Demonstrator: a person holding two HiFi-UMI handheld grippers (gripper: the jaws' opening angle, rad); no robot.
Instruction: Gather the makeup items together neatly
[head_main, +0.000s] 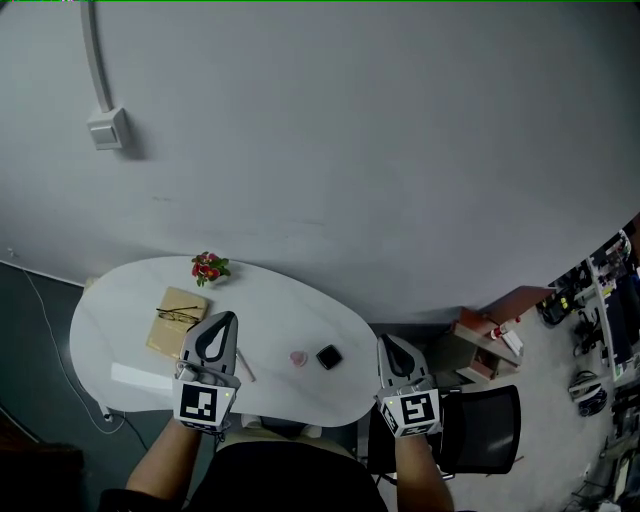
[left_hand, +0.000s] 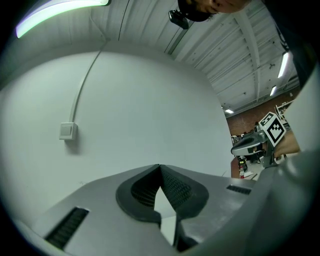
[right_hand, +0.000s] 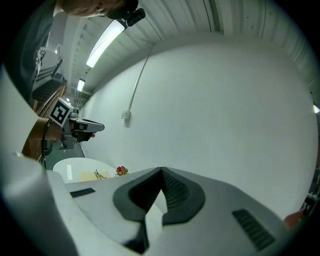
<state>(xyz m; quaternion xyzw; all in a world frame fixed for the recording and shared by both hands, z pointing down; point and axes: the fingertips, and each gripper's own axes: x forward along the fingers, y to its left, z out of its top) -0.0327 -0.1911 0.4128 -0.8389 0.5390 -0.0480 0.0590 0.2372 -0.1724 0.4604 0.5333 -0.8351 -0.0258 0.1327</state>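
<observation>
On the white oval table (head_main: 120, 340) lie a small pink item (head_main: 298, 358), a square black compact (head_main: 329, 357) just right of it, and a thin light stick (head_main: 245, 368) to their left. My left gripper (head_main: 229, 318) hovers over the table's middle, left of these items, jaws shut with nothing between them (left_hand: 160, 166). Just off the table's right end, my right gripper (head_main: 384, 341) is also shut and empty (right_hand: 161, 170). Both gripper views look at the bare grey wall, well above the items.
A tan notebook (head_main: 178, 322) with glasses (head_main: 180, 316) on it lies at the table's left, and red flowers (head_main: 210, 268) stand at the far edge. A black chair (head_main: 485, 425) is at the right, with shelves and clutter beyond. A wall switch (head_main: 107, 128) hangs at upper left.
</observation>
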